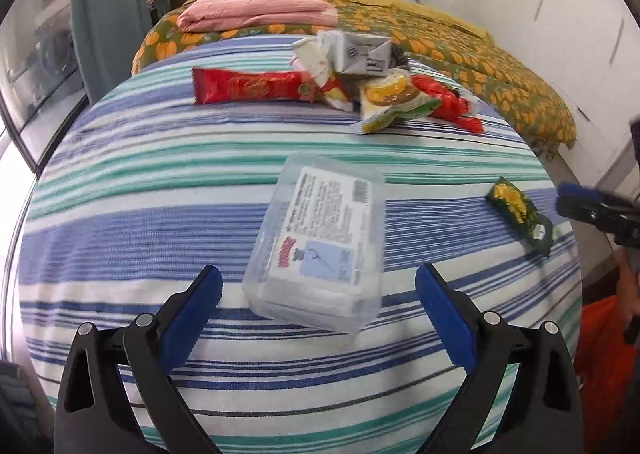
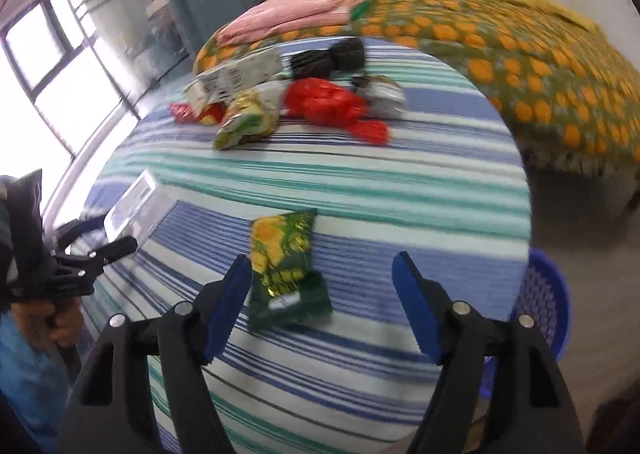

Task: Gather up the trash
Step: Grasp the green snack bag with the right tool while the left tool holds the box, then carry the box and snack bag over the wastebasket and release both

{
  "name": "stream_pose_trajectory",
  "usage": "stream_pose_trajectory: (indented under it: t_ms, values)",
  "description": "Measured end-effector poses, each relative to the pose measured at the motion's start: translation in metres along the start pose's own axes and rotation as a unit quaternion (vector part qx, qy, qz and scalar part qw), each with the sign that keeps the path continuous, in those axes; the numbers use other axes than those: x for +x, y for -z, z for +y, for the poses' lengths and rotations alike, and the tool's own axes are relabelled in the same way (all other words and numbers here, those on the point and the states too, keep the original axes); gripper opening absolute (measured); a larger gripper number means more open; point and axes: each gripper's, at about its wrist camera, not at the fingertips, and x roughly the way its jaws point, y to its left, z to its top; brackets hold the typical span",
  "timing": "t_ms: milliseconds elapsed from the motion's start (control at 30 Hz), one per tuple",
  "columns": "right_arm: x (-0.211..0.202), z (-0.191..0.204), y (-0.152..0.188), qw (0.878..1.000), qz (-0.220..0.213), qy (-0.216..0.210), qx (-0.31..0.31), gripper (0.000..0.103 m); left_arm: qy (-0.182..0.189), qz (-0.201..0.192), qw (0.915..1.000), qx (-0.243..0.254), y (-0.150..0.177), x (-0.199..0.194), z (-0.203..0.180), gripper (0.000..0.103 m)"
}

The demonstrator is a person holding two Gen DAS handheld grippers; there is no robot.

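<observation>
1. Over the blue, teal and white striped cloth [image 1: 120,222] in the left wrist view, the left gripper [image 1: 318,294] hovers with its blue-padded fingers [image 1: 200,302] spread wide and gripping nothing. The clear rectangular plastic container with a printed label [image 1: 320,242] lies flat just ahead, lined up between them, likely the next pickup. Farther back, a long red foil wrapper [image 1: 248,85] and a heap of cartons and packets [image 1: 360,66] lie bunched together, seemingly awaiting collection. The right gripper [image 1: 592,210] enters at the right edge, near the small green-and-yellow snack packet [image 1: 520,214].

2. In the right wrist view, the right gripper [image 2: 322,282] is also released and empty, its left pad touching or just beside the small green-and-yellow snack packet [image 2: 286,266], probably to straddle it. A blue perforated plastic basket [image 2: 544,306] stands below the cloth's edge, probably the bin for the trash.
</observation>
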Motion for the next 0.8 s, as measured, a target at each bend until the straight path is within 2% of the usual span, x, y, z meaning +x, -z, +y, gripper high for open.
stream_pose_trajectory:
  t_ms: [133,233,267,300,333,367,433,600,800]
  values:
    - [0.028,0.024,-0.012,0.997,0.05,0.003,-0.065,0.071,-0.029,0.013,0.9984,0.046,-0.012,0.003,-0.014,0.096]
    - [0.048,0.029,-0.017,0.994,0.077,0.022,-0.07,0.07,-0.038,0.024,0.9972,0.06,-0.019,0.01,-0.017,0.093]
    - [0.052,0.03,-0.017,0.994,0.081,0.025,-0.072,0.067,-0.039,0.028,0.997,0.061,-0.019,0.012,-0.017,0.089]
    - [0.055,0.03,-0.017,0.993,0.084,0.027,-0.074,0.059,-0.041,0.035,0.9966,0.062,-0.02,0.014,-0.016,0.085]
    - [0.055,0.032,-0.016,0.993,0.081,0.033,-0.079,0.048,-0.045,0.042,0.9961,0.063,-0.02,0.017,-0.015,0.083]
    - [0.055,0.032,-0.017,0.993,0.08,0.034,-0.082,0.041,-0.049,0.05,0.9955,0.064,-0.02,0.021,-0.015,0.073]
    - [0.049,0.029,-0.016,0.995,0.072,0.026,-0.069,0.036,-0.051,0.055,0.9952,0.062,-0.019,0.023,-0.013,0.064]
    - [0.026,0.023,-0.013,0.998,0.044,0.001,-0.053,0.035,-0.04,0.037,0.9974,0.046,-0.018,0.012,-0.018,0.063]
    - [-0.009,-0.01,-0.004,0.999,0.019,-0.034,-0.005,0.035,0.002,0.018,0.9989,0.043,-0.023,-0.003,-0.058,0.063]
